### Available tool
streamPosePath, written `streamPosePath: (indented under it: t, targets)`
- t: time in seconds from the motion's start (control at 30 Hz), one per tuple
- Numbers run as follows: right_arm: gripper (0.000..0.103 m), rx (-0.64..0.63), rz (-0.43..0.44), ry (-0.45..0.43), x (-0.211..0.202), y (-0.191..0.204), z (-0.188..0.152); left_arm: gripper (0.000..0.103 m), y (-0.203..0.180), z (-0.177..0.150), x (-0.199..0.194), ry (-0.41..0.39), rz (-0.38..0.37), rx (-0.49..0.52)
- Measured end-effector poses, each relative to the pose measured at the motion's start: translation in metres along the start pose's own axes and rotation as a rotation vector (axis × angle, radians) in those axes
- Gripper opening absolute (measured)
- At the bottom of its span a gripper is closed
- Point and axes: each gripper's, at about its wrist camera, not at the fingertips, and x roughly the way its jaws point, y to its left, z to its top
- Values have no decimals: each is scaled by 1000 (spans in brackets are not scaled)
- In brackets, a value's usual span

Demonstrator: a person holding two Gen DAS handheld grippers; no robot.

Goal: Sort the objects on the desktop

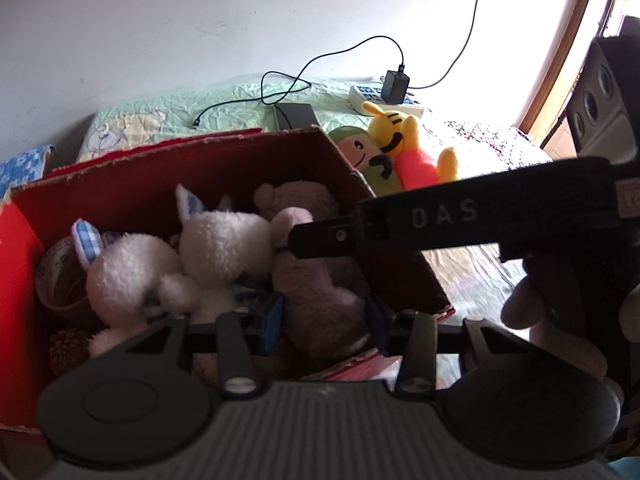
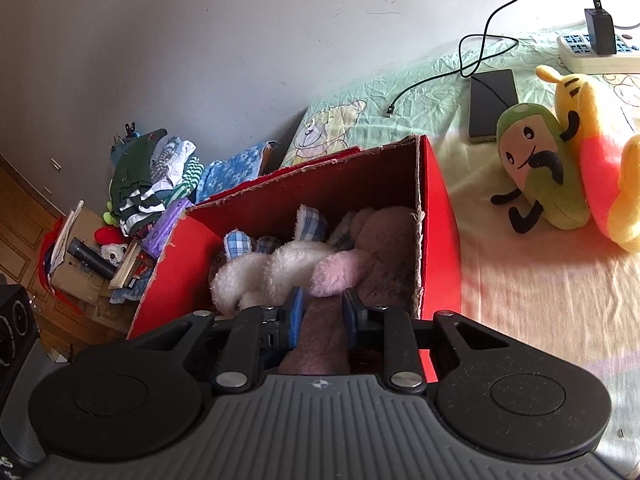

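Right tongs (image 2: 320, 316) pinch mauve plush (image 2: 384, 248) — boxed.

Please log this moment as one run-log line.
right gripper: shut on pink plush | left gripper: open over red box | avocado plush: outside

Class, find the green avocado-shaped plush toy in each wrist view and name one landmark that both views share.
Left wrist view: the green plush toy lies above centre, just beyond the red box's far right corner, against the yellow plush.
Right wrist view: the same toy lies at the right, on the bedsheet beside the box.
Shared landmark: the red cardboard box.
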Motion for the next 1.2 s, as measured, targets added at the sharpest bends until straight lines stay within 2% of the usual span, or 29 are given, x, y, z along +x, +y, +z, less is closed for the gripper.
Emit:
streamPosePath:
  t: [0.13, 0.33, 0.83, 1.2]
  targets:
    - [26, -7, -15, -35, -5, 1, 1, 54, 3, 5, -5, 2, 41, -14]
    - [27, 16, -42, -34, -2, -4, -1, 61, 0, 8, -4, 32, 114, -11]
    - [26, 5, -79, -47, 0, 1, -5, 66, 7, 15, -21, 61, 178, -61]
    - [26, -19, -101, -51, 2, 5, -7, 67, 19, 11, -18, 94, 259, -106]
